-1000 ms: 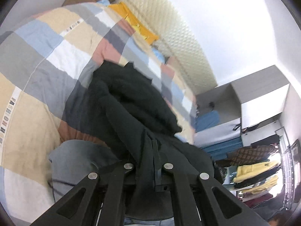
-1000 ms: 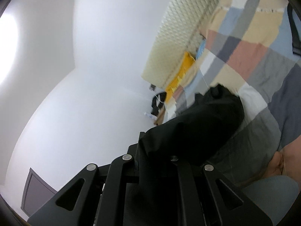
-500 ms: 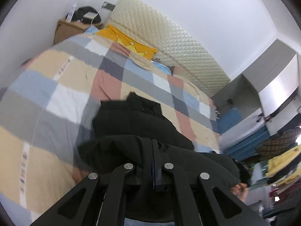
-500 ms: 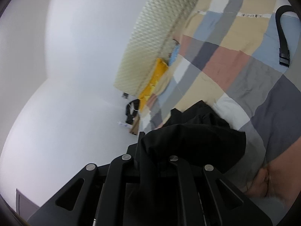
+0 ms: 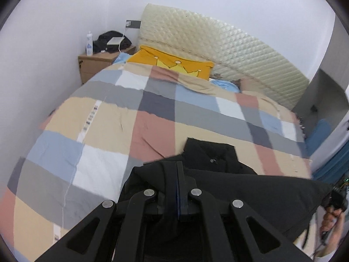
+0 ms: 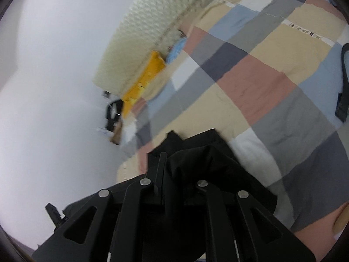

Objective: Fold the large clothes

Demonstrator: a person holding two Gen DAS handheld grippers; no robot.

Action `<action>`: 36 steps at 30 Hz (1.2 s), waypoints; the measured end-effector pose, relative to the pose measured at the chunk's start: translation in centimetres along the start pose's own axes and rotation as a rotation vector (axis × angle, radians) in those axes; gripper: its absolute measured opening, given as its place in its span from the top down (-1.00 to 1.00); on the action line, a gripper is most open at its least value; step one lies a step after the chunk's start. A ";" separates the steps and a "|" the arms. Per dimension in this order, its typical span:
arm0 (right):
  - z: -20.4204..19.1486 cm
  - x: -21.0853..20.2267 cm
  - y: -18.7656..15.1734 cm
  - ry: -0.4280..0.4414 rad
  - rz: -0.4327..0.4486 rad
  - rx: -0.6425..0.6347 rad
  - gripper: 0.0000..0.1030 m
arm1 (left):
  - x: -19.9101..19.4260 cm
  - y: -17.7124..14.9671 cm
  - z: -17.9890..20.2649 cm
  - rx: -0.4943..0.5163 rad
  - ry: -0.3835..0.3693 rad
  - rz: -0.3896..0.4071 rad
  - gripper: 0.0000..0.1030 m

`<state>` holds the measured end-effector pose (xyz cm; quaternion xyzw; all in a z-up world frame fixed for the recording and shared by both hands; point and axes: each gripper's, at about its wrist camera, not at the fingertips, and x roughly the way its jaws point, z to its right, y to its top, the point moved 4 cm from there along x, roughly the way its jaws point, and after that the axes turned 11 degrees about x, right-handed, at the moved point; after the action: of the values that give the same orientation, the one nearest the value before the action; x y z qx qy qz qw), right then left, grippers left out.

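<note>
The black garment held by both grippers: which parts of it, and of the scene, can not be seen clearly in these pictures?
- Black garment: lower part cut off by the bottom edge in the left wrist view; its type cannot be told.
- Right gripper: cloth bunches over the fingers, hiding the pinch.
- Nightstand: blurred in the right wrist view.
- Left gripper: fingers pressed together; cloth between them barely shows.

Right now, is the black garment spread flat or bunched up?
Bunched: the black garment hangs in folds between the left gripper and right gripper.

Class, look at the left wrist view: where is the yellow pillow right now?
The yellow pillow lies at the head of the bed, against the quilted headboard, just right of the wooden nightstand.
</note>
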<state>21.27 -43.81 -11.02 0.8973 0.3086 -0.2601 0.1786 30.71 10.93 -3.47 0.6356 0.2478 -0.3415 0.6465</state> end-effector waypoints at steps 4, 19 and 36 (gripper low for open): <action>0.9 3.2 2.3 -0.072 -0.035 0.057 0.77 | 3.6 1.3 1.0 0.031 0.071 -0.024 0.92; 7.4 14.7 4.9 -0.171 -0.176 0.140 0.71 | 18.8 1.6 1.5 -0.012 0.163 -0.248 0.89; 10.7 18.5 5.2 -0.020 -0.279 0.186 0.71 | 25.5 -0.6 2.0 0.064 0.153 -0.291 0.88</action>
<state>33.33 -44.31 -29.44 0.8558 0.4032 -0.3187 0.0597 46.45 5.77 -22.97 0.6376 0.3745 -0.3899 0.5488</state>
